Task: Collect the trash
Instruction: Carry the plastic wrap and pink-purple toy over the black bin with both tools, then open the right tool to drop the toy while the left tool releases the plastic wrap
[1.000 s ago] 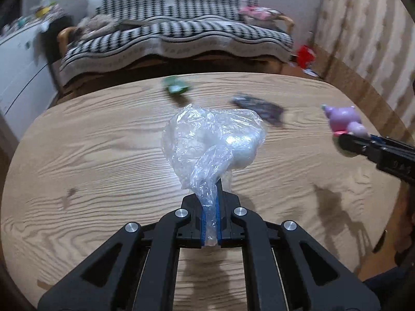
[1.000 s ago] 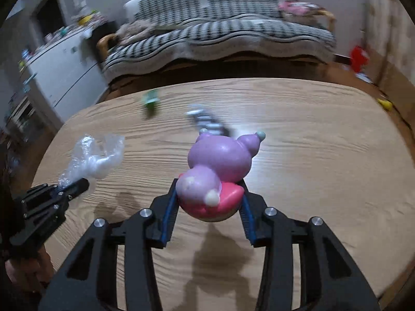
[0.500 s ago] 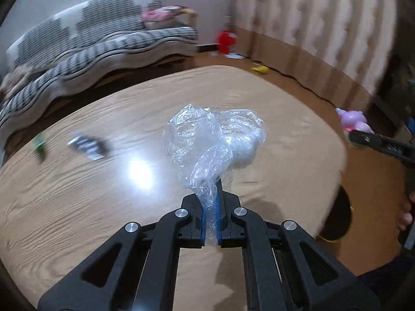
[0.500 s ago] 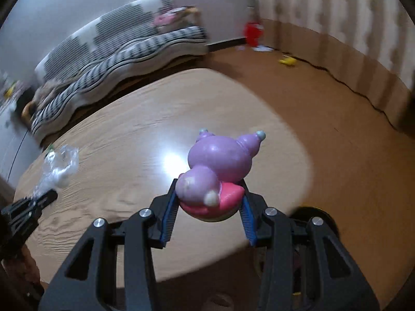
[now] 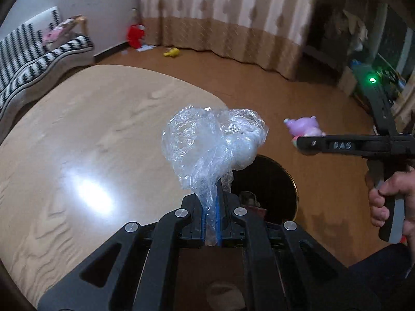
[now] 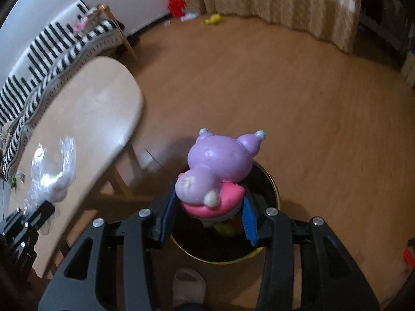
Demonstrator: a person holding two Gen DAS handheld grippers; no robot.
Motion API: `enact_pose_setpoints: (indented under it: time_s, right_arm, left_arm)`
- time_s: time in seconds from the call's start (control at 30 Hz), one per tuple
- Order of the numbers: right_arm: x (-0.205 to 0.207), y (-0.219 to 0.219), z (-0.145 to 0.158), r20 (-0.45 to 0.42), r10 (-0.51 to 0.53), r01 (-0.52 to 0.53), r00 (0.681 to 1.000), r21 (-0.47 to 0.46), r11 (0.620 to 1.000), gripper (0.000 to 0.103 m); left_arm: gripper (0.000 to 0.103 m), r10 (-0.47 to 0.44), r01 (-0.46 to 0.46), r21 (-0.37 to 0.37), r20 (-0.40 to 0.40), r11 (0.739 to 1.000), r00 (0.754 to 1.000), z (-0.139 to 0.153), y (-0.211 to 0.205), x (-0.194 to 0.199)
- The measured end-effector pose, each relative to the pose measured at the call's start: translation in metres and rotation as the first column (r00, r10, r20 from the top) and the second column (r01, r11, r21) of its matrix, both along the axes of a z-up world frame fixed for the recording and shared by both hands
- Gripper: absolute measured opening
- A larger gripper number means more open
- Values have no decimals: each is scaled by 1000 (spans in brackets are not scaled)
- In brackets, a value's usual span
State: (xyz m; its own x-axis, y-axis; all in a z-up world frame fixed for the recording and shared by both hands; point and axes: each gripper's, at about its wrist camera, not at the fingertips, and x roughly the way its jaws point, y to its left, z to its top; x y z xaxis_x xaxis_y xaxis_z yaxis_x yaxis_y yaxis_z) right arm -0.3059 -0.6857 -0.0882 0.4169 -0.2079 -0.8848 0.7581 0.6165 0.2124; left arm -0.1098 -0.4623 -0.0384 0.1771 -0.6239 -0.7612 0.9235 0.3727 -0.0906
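I have both pieces of trash in hand and neither is dropped yet. My left gripper (image 5: 211,202) is clamped tight on the neck of a crumpled clear plastic bag (image 5: 210,142), centre frame, over the table edge with the black bin (image 5: 275,181) just behind it. My right gripper (image 6: 207,207) grips a purple and pink squishy toy (image 6: 215,171) at moderate width, directly above the bin (image 6: 269,189), lower centre. I judge release into the bin is what remains, and the table (image 6: 85,119) may hold more. The right view shows a gold rim on the bin and colourful items already inside it; the left view shows the person's hand (image 5: 389,199) at right.
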Motion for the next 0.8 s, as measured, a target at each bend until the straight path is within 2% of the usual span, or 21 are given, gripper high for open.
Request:
enact_pose_setpoints:
  time_s: [0.1, 0.2, 0.4, 0.8]
  right_arm:
    - [-6, -9, -21, -30, 24, -22, 999, 66, 998, 44]
    - [0, -5, -34, -75, 60, -54, 995, 83, 995, 44]
    - [2, 0, -38, -80, 72, -65, 994, 94, 993, 45]
    - [17, -3, -36, -81, 70, -63, 994, 88, 994, 49]
  left_arm:
    - [4, -24, 24, 10, -1, 1000, 1000, -10, -19, -8]
    - [4, -26, 27, 24, -26, 999, 999, -17, -36, -5]
    - [4, -44, 46, 35, -37, 998, 998, -25, -54, -9]
    - [4, -57, 59, 37, -48, 998, 997, -27, -59, -7]
